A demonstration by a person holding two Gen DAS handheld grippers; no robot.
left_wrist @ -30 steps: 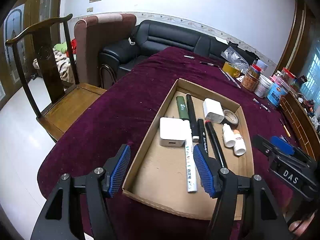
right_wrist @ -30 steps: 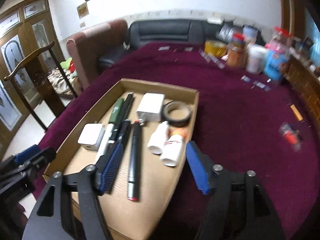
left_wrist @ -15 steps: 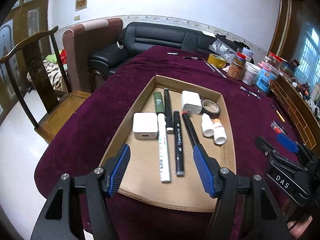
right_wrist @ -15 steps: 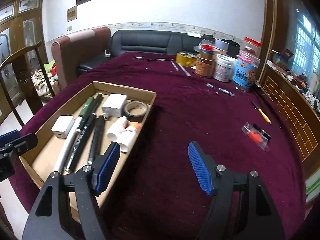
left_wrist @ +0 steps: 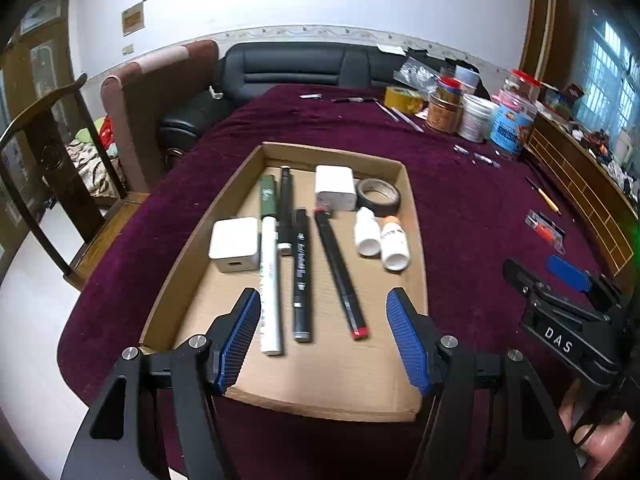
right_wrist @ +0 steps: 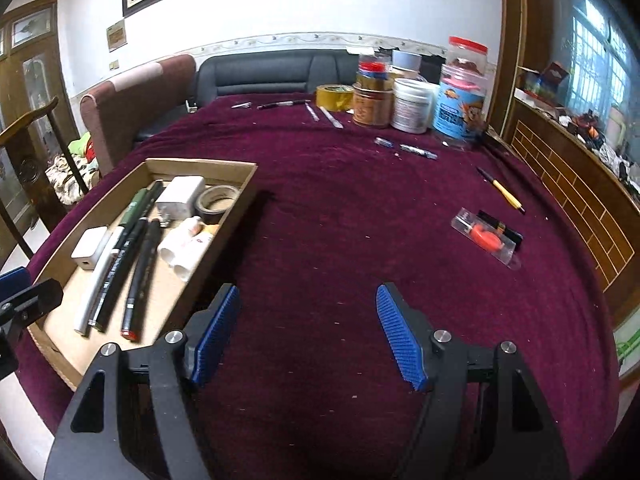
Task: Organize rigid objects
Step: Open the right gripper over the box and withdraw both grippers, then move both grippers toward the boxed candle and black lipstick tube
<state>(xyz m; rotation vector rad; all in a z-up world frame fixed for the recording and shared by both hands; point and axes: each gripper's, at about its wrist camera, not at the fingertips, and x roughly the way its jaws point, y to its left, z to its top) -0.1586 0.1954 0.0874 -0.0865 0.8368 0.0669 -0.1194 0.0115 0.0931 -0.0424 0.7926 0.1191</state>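
On the maroon velvet tablecloth (right_wrist: 340, 208), the shallow cardboard tray (left_wrist: 412, 216) holds markers, chargers and bottles, labels too blurred to read. The left gripper (left_wrist: 324, 336) hovers spread wide, empty, over the tray's near end. The right gripper (right_wrist: 308, 332), ribbed blue pads apart, holds nothing above bare cloth; the clear-packaged orange item (right_wrist: 486, 238) lies far right.

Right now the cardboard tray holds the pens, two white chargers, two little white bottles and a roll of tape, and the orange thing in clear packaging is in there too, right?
Not quite. The orange item in clear packaging lies on the maroon tablecloth, well outside the cardboard tray, as the right wrist view shows. The rest is right.
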